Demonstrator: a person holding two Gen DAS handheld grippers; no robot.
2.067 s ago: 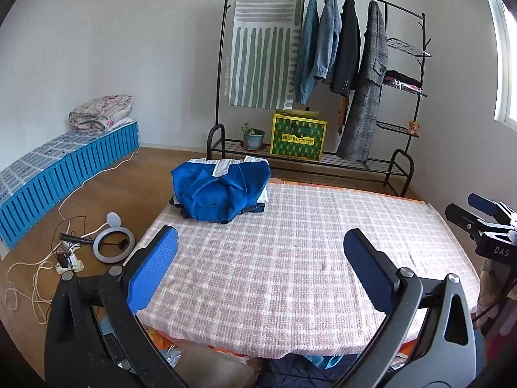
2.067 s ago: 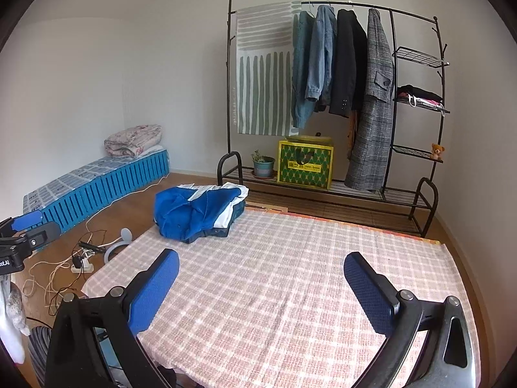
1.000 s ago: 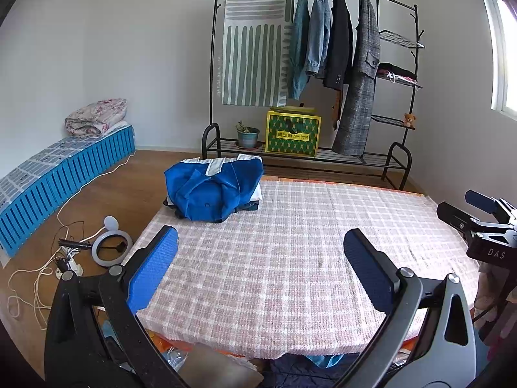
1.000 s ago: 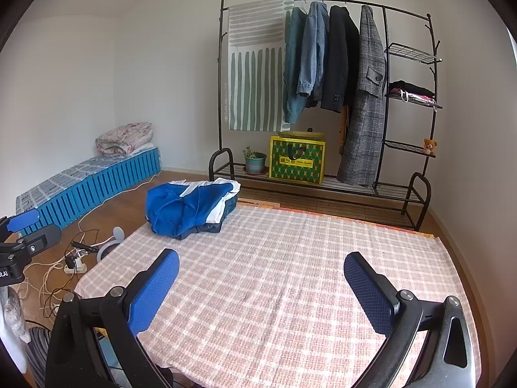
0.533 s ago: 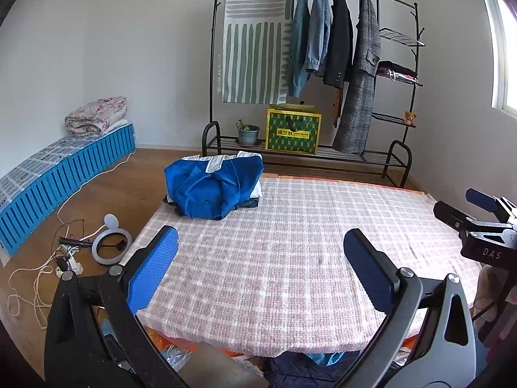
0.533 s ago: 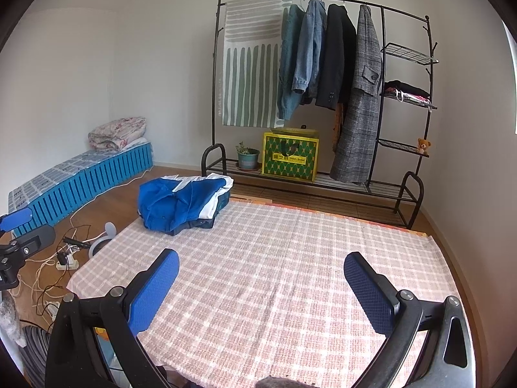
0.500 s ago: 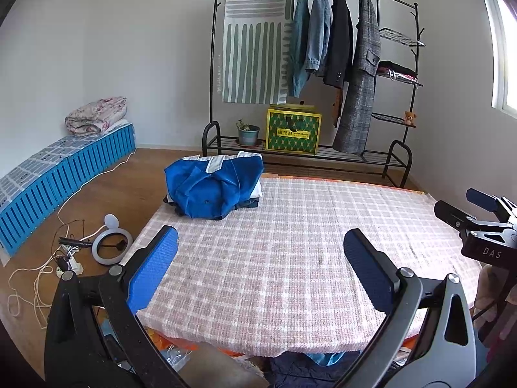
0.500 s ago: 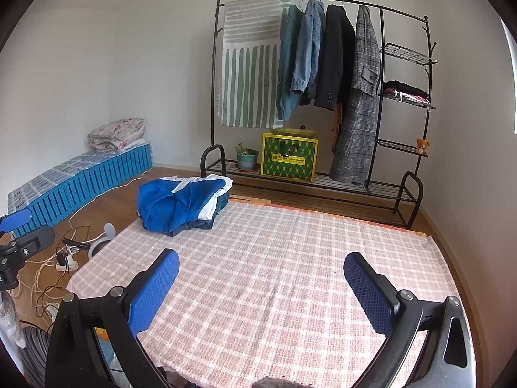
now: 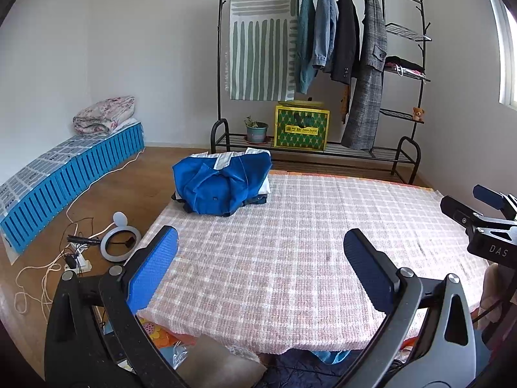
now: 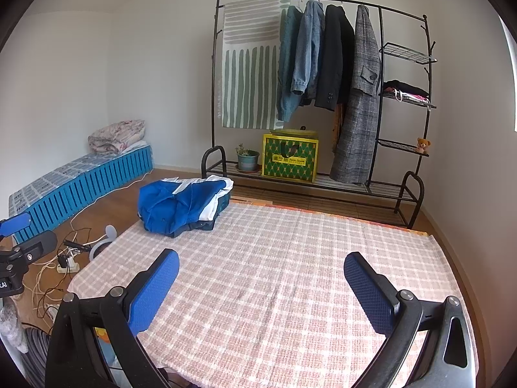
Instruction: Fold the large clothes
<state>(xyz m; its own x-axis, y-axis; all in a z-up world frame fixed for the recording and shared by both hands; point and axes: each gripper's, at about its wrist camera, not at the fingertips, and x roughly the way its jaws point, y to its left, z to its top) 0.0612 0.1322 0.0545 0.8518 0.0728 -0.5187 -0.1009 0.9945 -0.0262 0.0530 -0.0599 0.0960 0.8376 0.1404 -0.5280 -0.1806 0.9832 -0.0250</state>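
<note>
**Both grippers spread, clothes stacked at far corner**

While both tools hover above the near edge of the table, neither holds anything. Left gripper: blue-padded fingers spread wide, nothing between them. Right gripper: likewise spread wide, pads bare, poised over the pink-and-white checked cloth that covers the table.

Item, task: a pile of blue and white clothes, folded and stacked, lying on the far left corner of the checked cloth, well apart from both grippers.

Item: black metal clothes rack against the far wall, hung with a striped grey-green textile, two denim jackets, a dark jacket and a grey check coat.

Item: green-and-yellow box and a small potted plant on the rack's bottom shelf.

Item: small teddy bear on a side shelf.

Item: blue slatted bench along the left wall, with a rolled floral quilt at its far end.

Item: ring light and tangled cables on the wooden floor, left of the table.
</note>
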